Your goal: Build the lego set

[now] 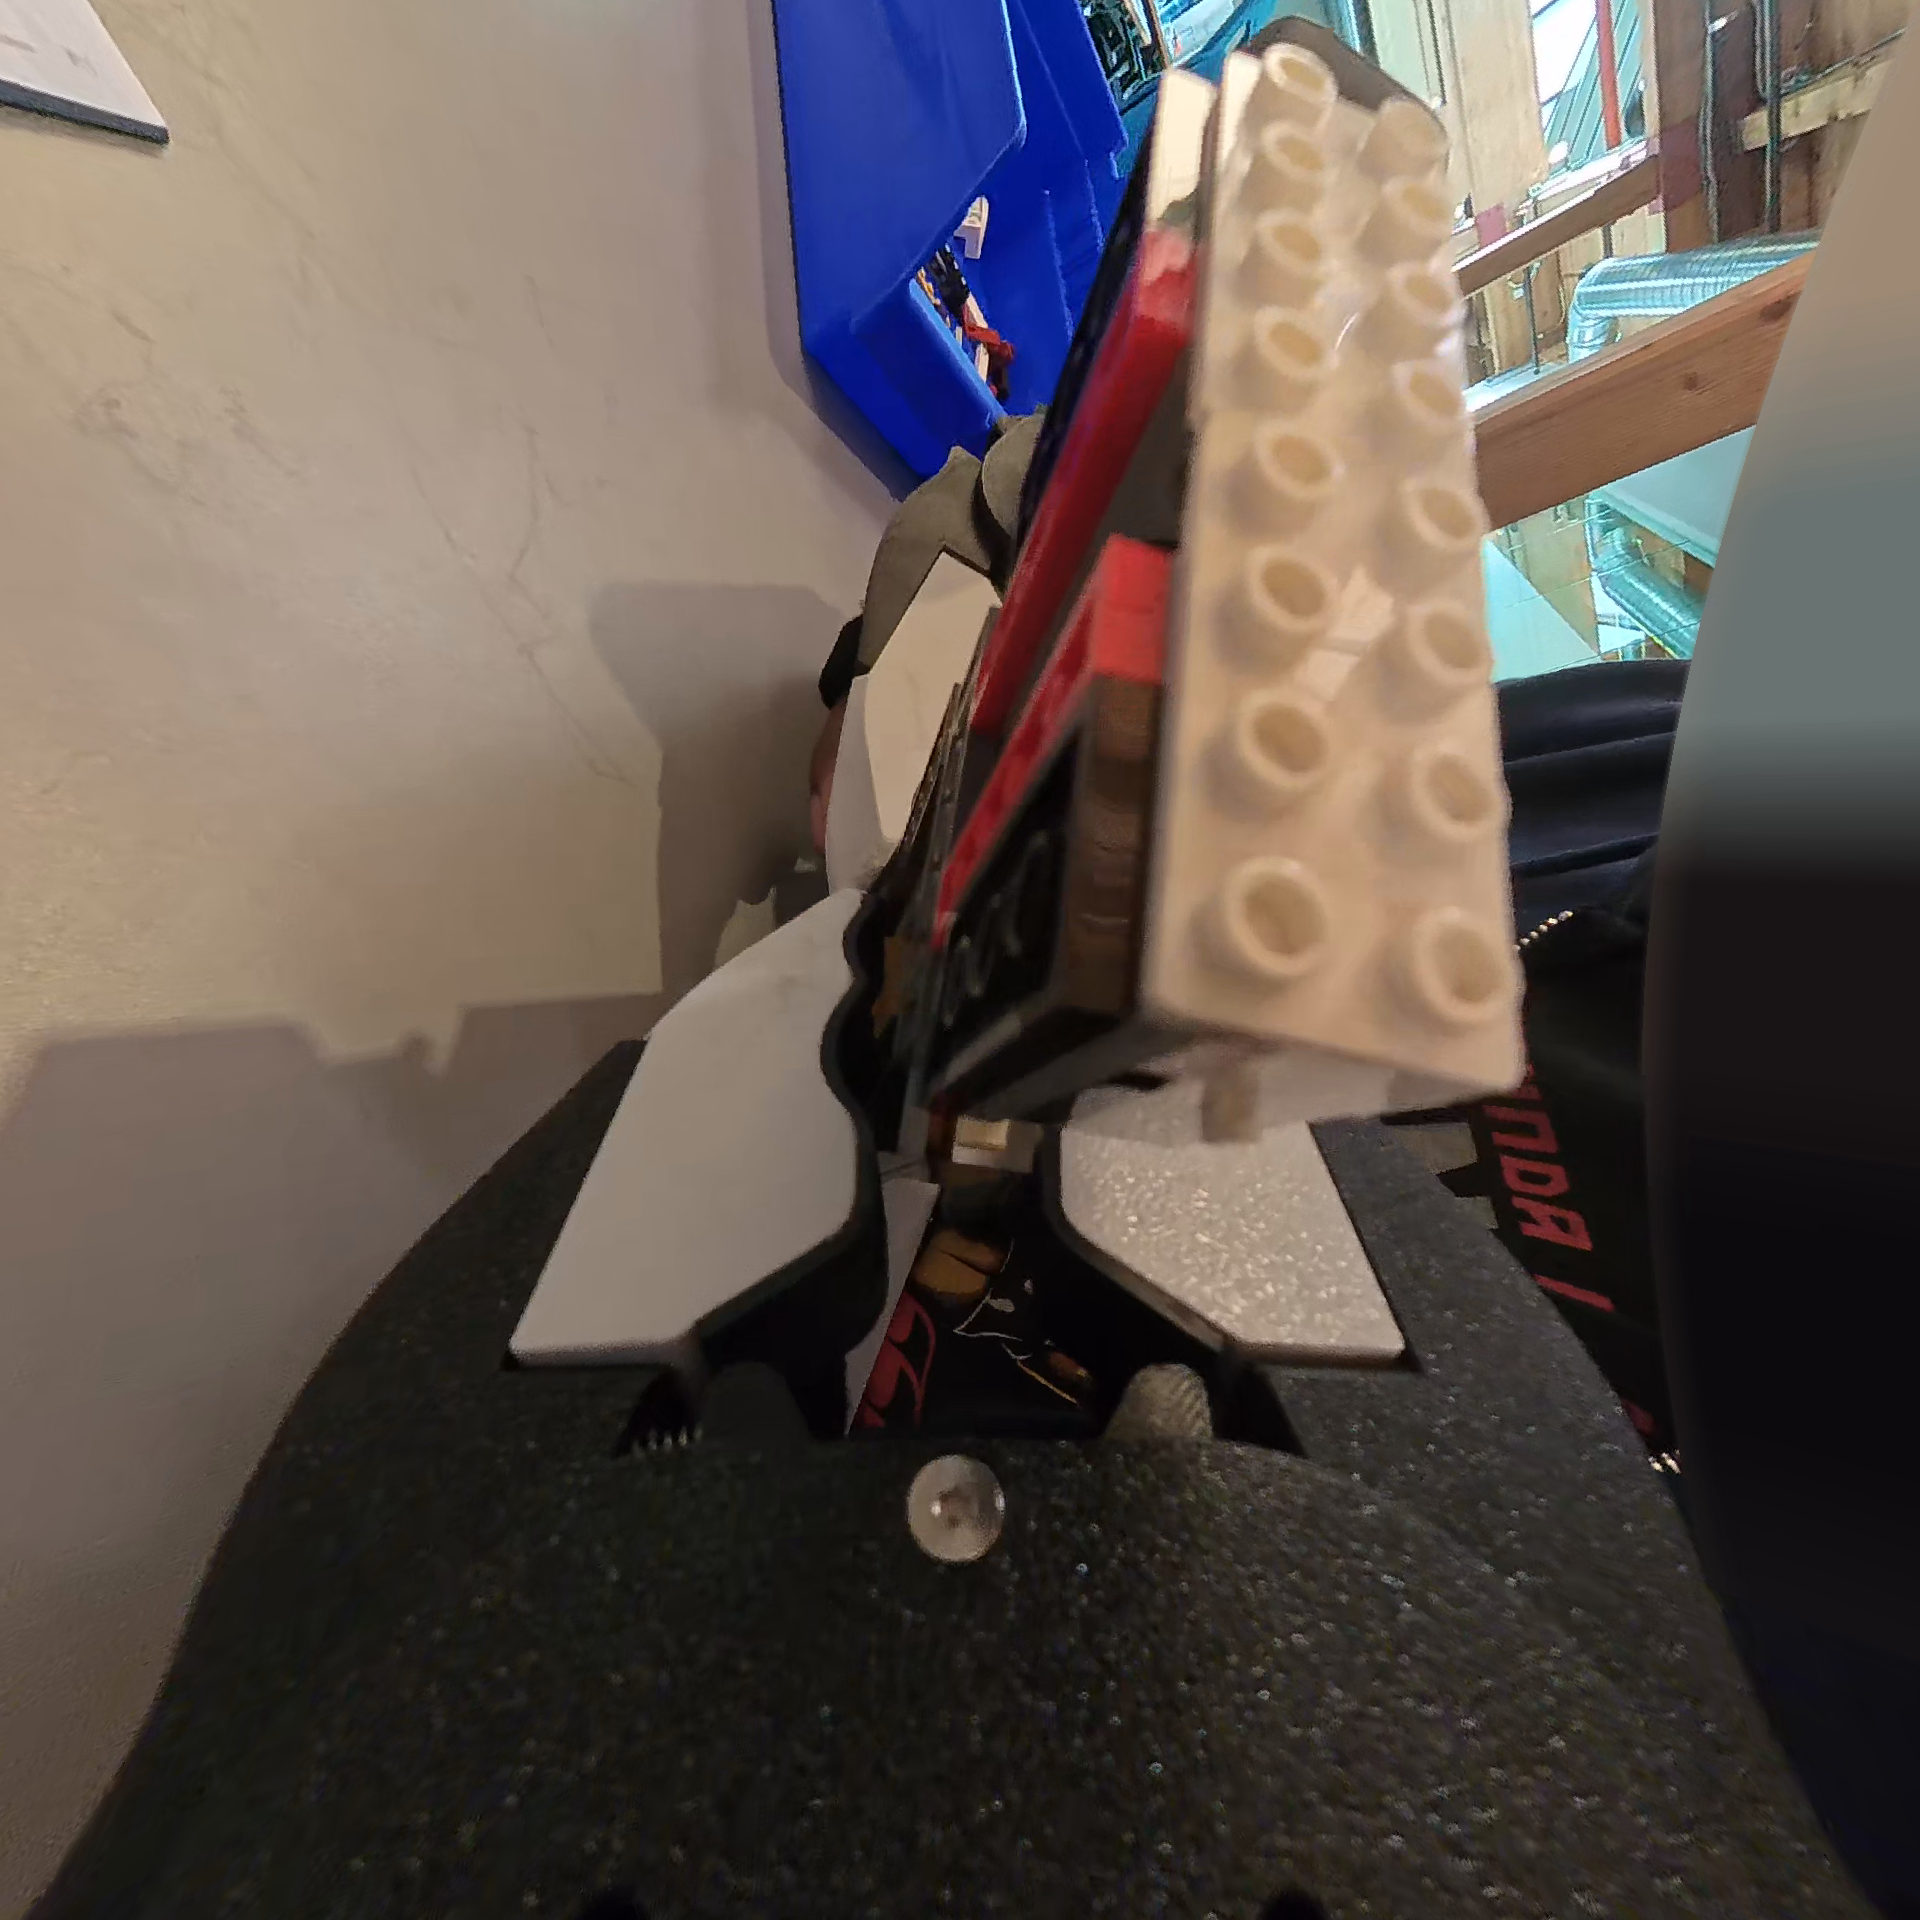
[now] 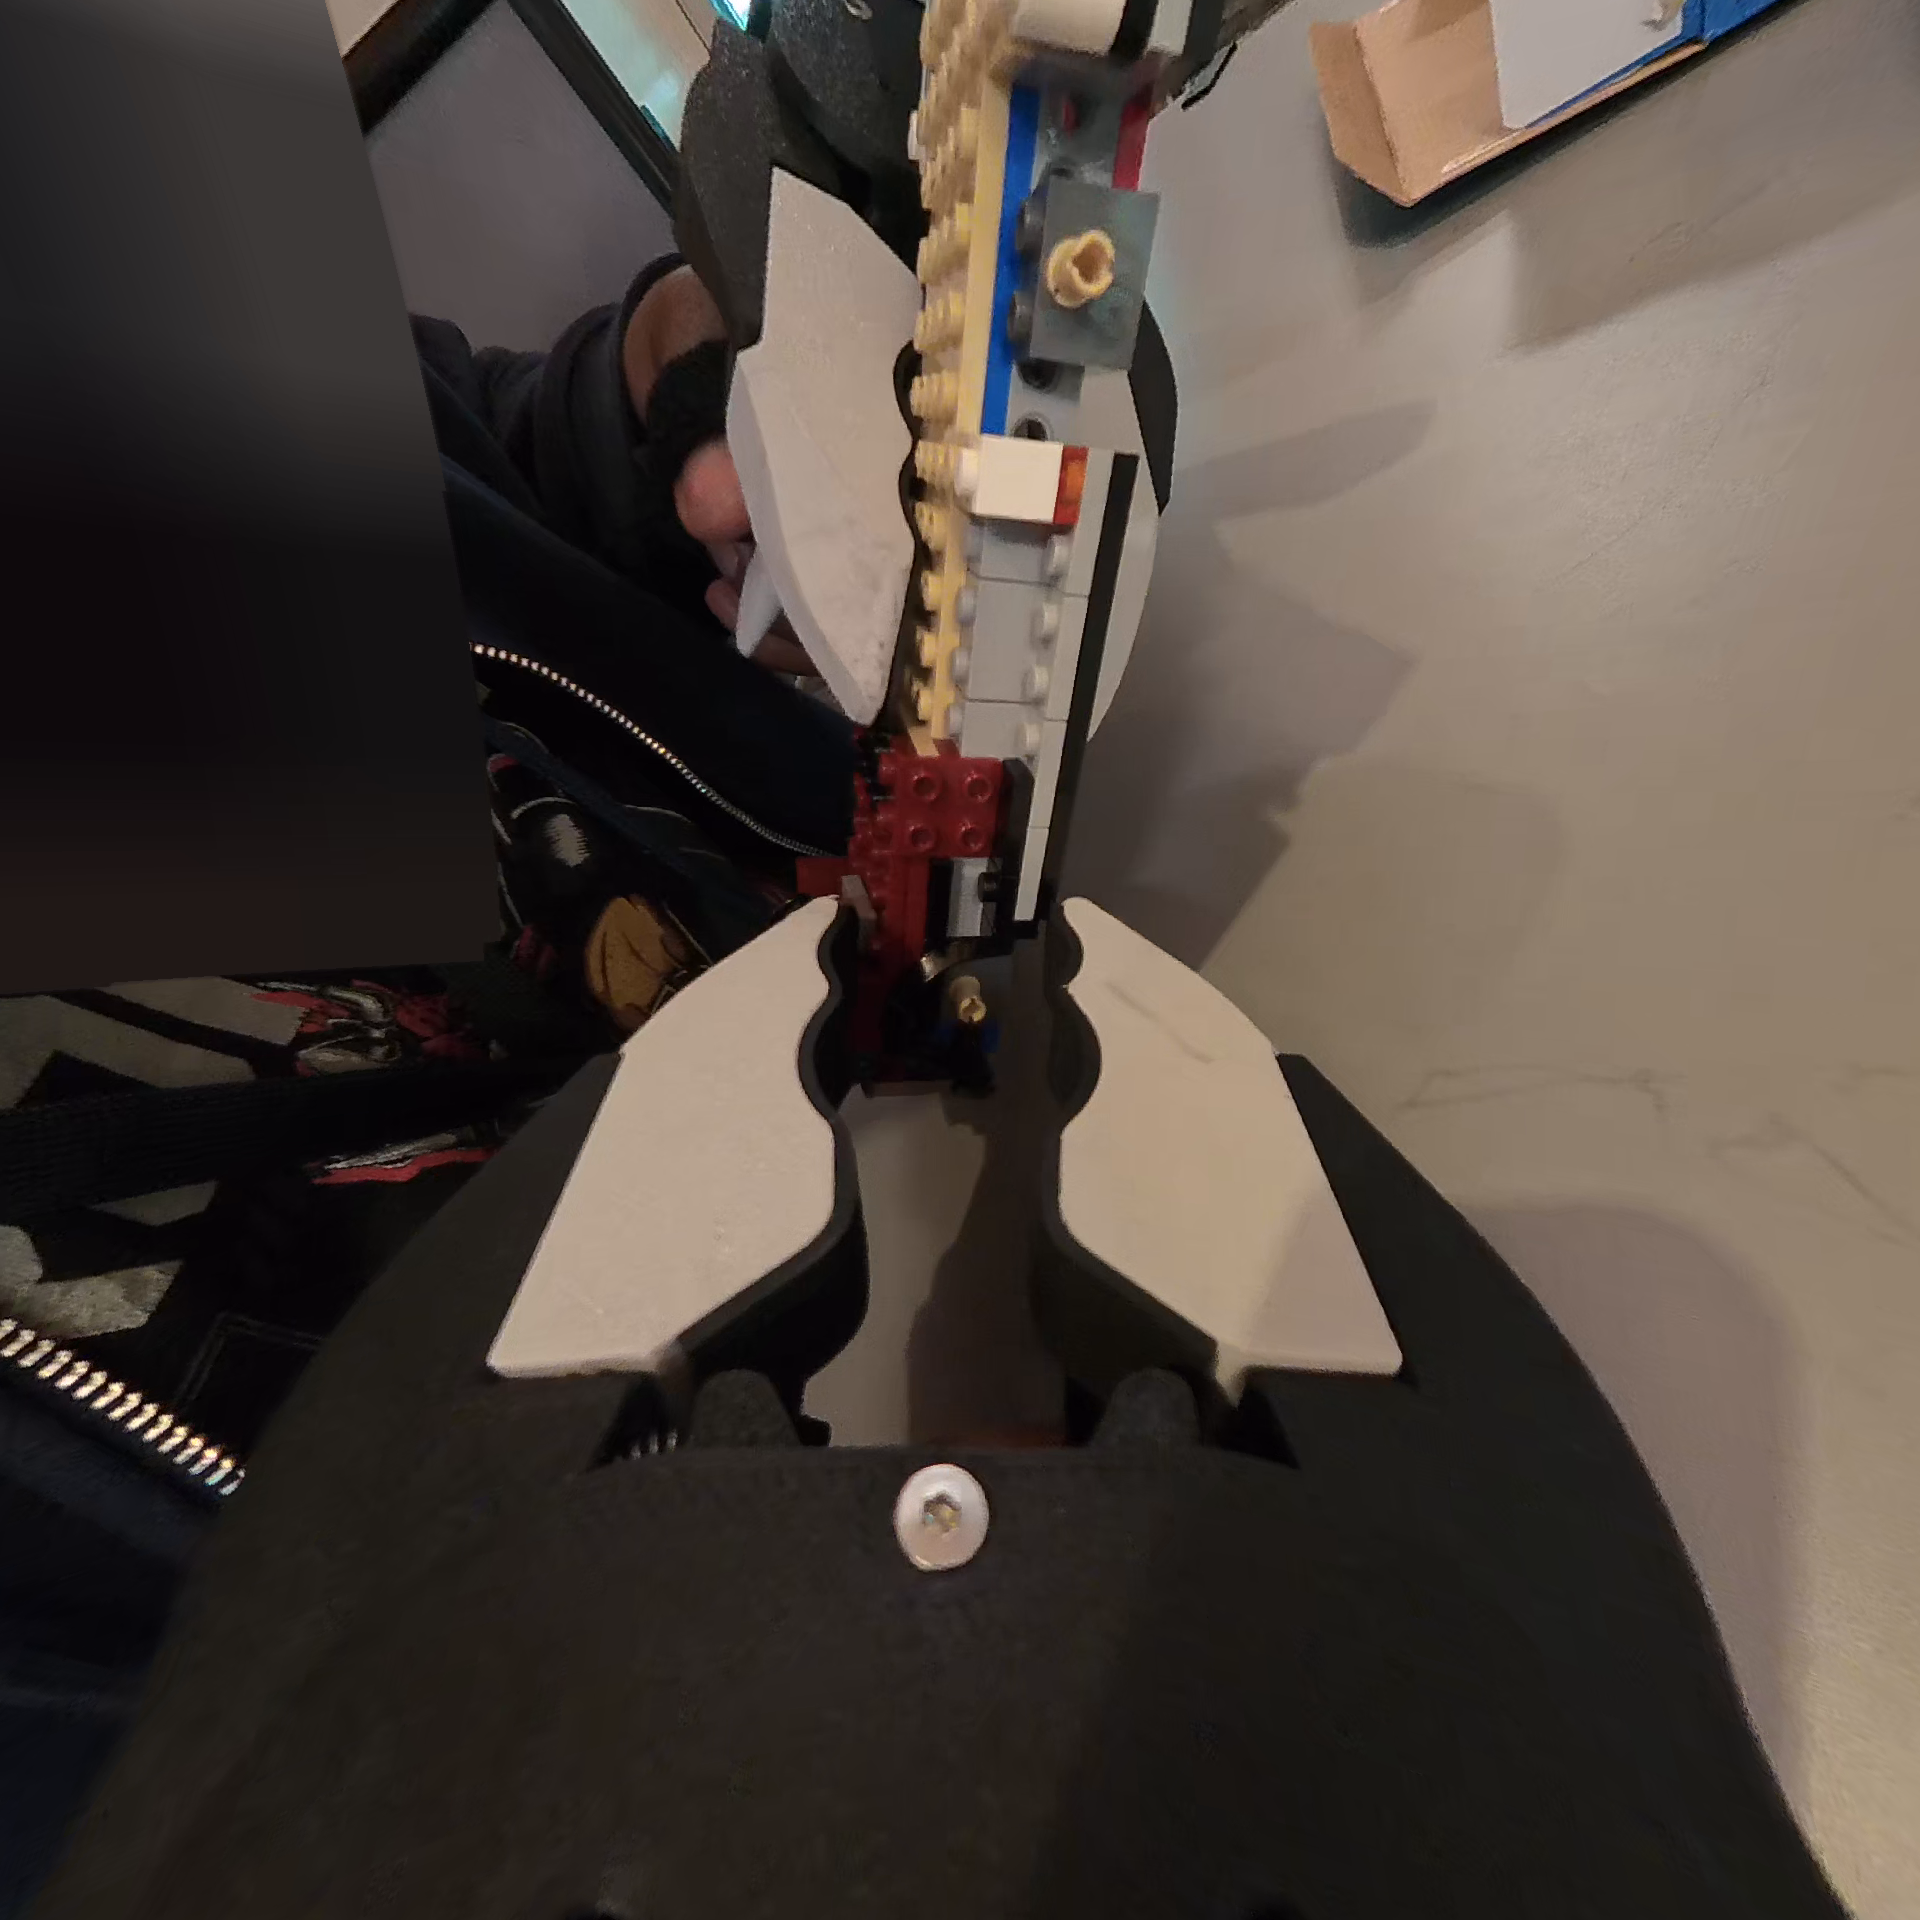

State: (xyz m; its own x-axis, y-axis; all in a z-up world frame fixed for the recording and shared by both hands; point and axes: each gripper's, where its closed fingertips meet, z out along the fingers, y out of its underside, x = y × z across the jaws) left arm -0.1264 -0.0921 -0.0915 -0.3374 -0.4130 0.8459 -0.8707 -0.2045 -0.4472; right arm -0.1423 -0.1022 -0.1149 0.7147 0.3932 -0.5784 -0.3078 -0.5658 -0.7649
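Note:
A long brick model is held in the air between both grippers. In the left wrist view it has a white studded plate (image 1: 1340, 582) over red (image 1: 1049, 644) and black layers. My left gripper (image 1: 966, 1039) is shut on the model's near end. It also shows in the right wrist view, its white finger (image 2: 821, 468) pressed on the tan studded plate (image 2: 951, 416). My right gripper (image 2: 948, 909) is shut on the other end, and its pads touch the dark red bricks (image 2: 925, 821) and the black plate edge (image 2: 1039, 894).
A light table top (image 2: 1558, 935) lies below. A blue bin (image 1: 914, 208) with small parts stands at the back. An open cardboard box (image 2: 1434, 94) is at the far right. A person in a dark zipped jacket (image 2: 644, 727) sits close on the left. My two grippers' fingertips are within a few centimetres of each other.

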